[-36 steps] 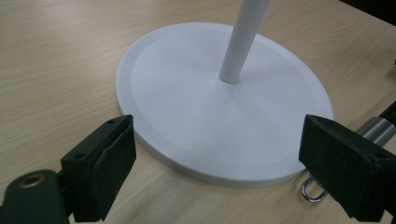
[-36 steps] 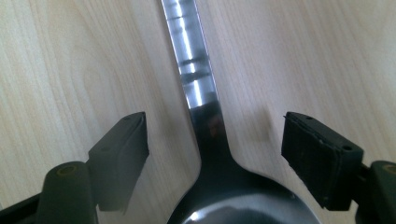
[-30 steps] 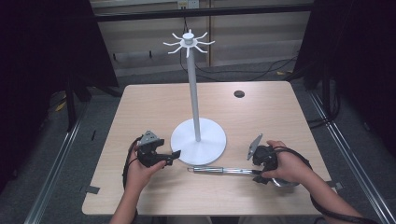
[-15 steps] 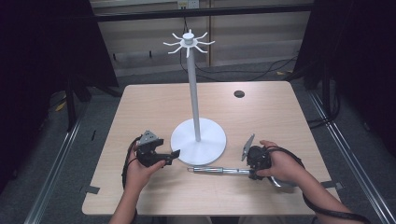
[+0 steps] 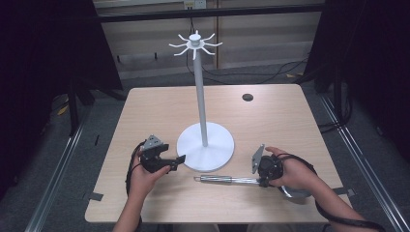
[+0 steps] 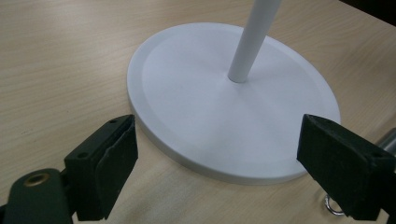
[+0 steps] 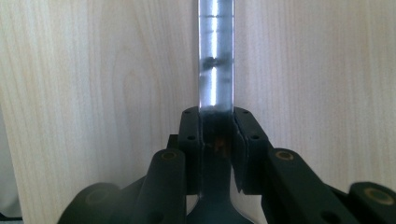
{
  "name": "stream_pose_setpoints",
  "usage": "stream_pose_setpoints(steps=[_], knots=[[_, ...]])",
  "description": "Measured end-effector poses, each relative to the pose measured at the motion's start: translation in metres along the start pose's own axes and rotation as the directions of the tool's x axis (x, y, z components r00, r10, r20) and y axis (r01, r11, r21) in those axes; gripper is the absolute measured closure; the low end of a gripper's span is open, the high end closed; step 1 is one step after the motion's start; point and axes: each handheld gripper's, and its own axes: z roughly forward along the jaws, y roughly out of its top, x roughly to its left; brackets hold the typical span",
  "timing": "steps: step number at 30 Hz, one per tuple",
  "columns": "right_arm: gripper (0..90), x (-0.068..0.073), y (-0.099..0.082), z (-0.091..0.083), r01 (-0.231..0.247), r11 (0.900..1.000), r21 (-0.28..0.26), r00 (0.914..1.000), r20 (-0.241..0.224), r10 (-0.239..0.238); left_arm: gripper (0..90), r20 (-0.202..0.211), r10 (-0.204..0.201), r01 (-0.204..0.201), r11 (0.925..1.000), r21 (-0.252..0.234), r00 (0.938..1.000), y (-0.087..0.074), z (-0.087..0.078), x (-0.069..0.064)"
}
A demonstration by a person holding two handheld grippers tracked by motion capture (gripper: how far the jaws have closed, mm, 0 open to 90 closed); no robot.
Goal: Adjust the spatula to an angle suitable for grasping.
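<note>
Since 1.0 s ago the right gripper (image 5: 261, 180) has slid leftward along the table's near edge, closer to the stand's base, and the metal handle (image 5: 225, 179) it holds has come with it; the left gripper (image 5: 180, 159) sits where it did

Largest first: the pale wooden table (image 5: 270, 121) carries everything. On it, near the centre and toward the person, stands a white stand (image 5: 202, 96) with a round flat base (image 6: 196, 121), an upright pole and a ring of short hooks at the top. A small dark round spot (image 5: 247, 97) sits on the far right of the tabletop, well apart from the rest.

The metal handle lies flat just in front of the base, running left to right; a small ring at its left end shows in the left gripper view (image 6: 334, 207). In the right gripper view the 2 black jaws are closed tight on that shiny handle (image 7: 215, 60), which runs straight away from them over the wood.

The left gripper's jaws stand wide apart, holding nothing, low over the table and aimed at the base's near-left rim; whether they touch it cannot be told
</note>
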Motion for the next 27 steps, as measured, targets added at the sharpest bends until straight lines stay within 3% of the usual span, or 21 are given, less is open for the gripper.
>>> stream_pose_setpoints(steps=[3,7,8,10,12,17,19,20,21,22,27], knots=[[75.7,0.001,-0.002,-0.001,0.019,0.9998,-0.008,0.9998,0.000,-0.019,12.3,0.005,-0.003,0.003,1.0000,-0.001,1.0000,0.000,0.000,0.000],[75.8,0.002,-0.009,-0.008,-0.019,0.9977,-0.065,0.9998,0.006,0.019,12.2,0.005,-0.008,0.008,1.0000,0.001,1.0000,-0.001,0.000,0.001],[75.8,0.002,-0.013,-0.013,-0.037,0.9939,-0.104,0.9993,-0.003,0.036,12.3,0.003,-0.014,0.014,0.9999,-0.003,0.9999,-0.001,0.000,0.003],[75.8,0.000,-0.014,-0.015,-0.023,0.9910,-0.132,0.9997,-0.006,0.022,12.2,0.003,-0.021,0.021,0.9998,-0.006,0.9998,-0.001,0.000,0.003],[75.8,0.000,-0.018,-0.020,-0.033,0.9831,-0.180,0.9993,0.011,0.035,12.2,-0.001,-0.026,0.026,0.9996,-0.011,0.9997,-0.001,-0.001,0.004],[75.8,-0.001,-0.020,-0.026,-0.067,0.9734,-0.219,0.9975,0.008,0.070,12.3,0.001,-0.019,0.019,0.9998,-0.006,0.9998,-0.001,-0.001,0.005],[75.9,-0.002,-0.023,-0.030,-0.076,0.9617,-0.263,0.9968,0.001,0.079,12.3,0.002,-0.019,0.019,0.9998,-0.005,0.9998,-0.002,-0.001,0.005],[75.9,-0.002,-0.023,-0.030,-0.076,0.9617,-0.263,0.9968,0.001,0.079,12.3,0.001,-0.022,0.022,0.9997,-0.007,0.9998,-0.002,-0.001,0.006],[75.9,-0.001,-0.025,-0.033,-0.088,0.9508,-0.297,0.9956,0.004,0.093,12.2,0.001,-0.024,0.024,0.9997,-0.008,0.9997,-0.002,-0.002,0.006],[75.9,-0.001,-0.026,-0.035,-0.100,0.9471,-0.305,0.9947,-0.008,0.103,12.3,-0.004,-0.035,0.035,0.9993,-0.016,0.9994,-0.002,-0.002,0.008],[75.9,-0.004,-0.033,-0.046,-0.107,0.9227,-0.370,0.9925,0.016,0.122,12.2,-0.003,-0.041,0.040,0.9990,-0.019,0.9992,-0.003,-0.002,0.008]])
